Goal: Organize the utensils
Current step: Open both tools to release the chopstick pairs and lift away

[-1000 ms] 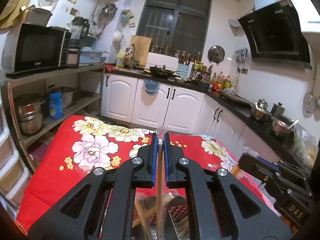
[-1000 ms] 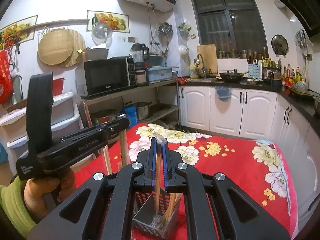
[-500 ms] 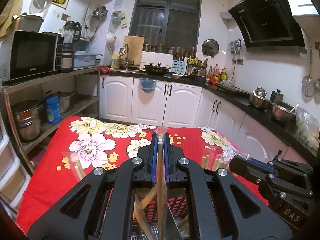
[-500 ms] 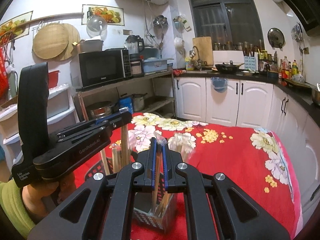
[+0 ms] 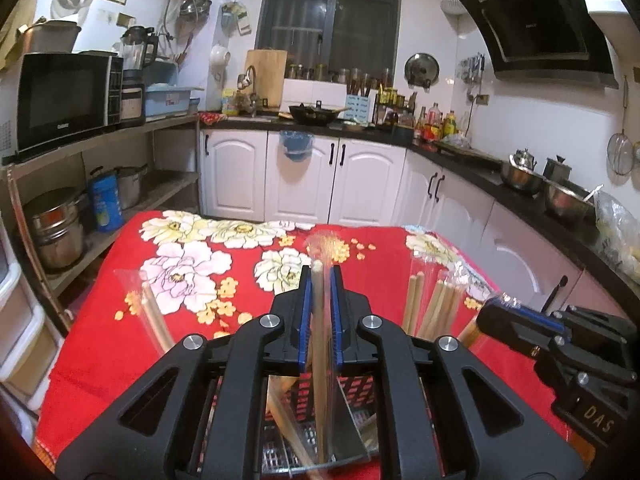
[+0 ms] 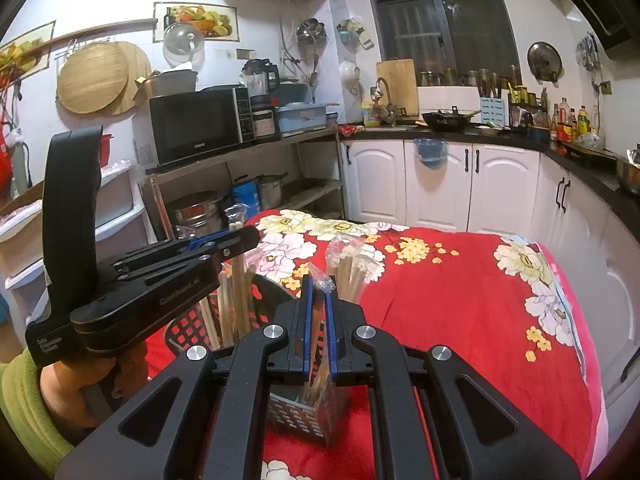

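- L gripper [image 5: 320, 316]: fingers pinched on a plastic-wrapped chopstick pair [image 5: 318, 280], held upright, low end already down in the black basket [image 5: 356, 390].
- R gripper [image 6: 316, 320]: fingers clamped on a 2nd wrapped chopstick pair [image 6: 319, 280], lower end over/in the metal mesh holder [image 6: 298, 414]; can't tell if it touches bottom.
- More wrapped chopsticks [image 5: 434, 306] stand in the basket, leaning outward; some also in the mesh holder.
- Both containers sit on the red floral surface [image 6: 460, 280], close together. L gripper body sits right beside the R one in R view.
- Risks, my read:
  - grippers collide, they're working nearly touching
  - wrap is slick, stick could slide out inside the sleeve or tilt on release
  - mesh holder looks light and narrow, a side push on insertion tips it
  - leaning sticks in the basket block the drop path, new pair jams or knocks one out
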